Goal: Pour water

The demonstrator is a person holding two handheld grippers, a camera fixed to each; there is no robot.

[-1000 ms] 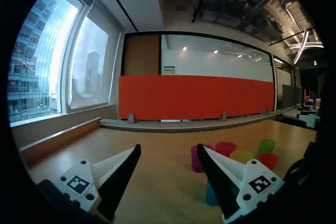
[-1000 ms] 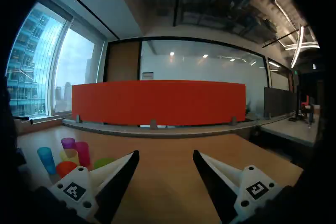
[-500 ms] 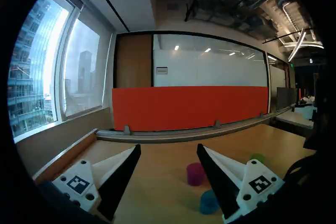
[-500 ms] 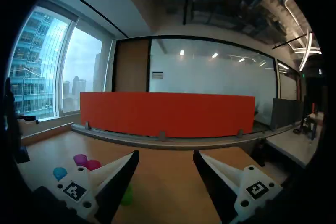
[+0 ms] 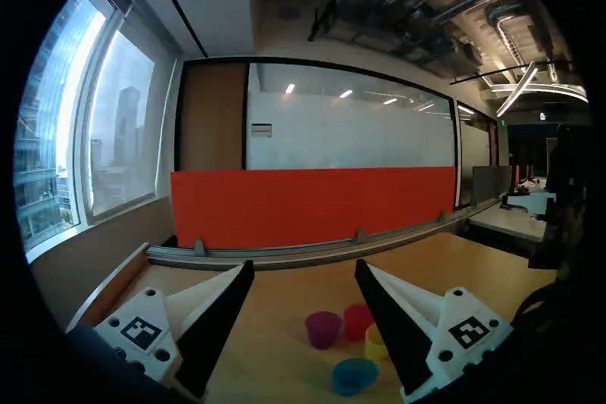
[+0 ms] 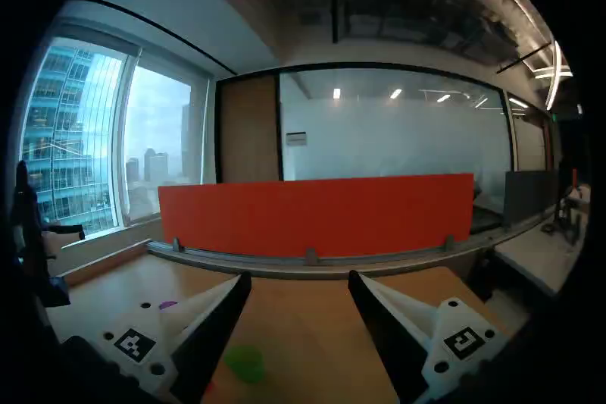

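Left gripper view: left gripper [image 5: 303,267] is hanging above the counter with its two fingers spread apart, holding nothing. Just past the fingertips, a cluster of cups is standing on the light wooden counter [image 5: 265,351]: a translucent purple plastic cup [image 5: 323,328], a red plastic cup [image 5: 356,321] touching or just beside it, a yellow plastic cup [image 5: 373,342] partly hiding behind the right finger, and a blue plastic cup [image 5: 354,375] nearest the camera. All are sitting upright and close together, likely so that one can be picked and tipped into a neighbour. Whether any is carrying water, cannot tell. Farther out, an orange divider panel [image 5: 310,203] is running along the counter's back edge.

Right gripper view: right gripper [image 6: 299,277] is also hovering with fingers apart and empty, over bare wood. A green plastic cup [image 6: 244,362] is showing blurred, low between the fingers, nearer the left one. Judging by this, the task is only starting; no cup is being grasped yet.
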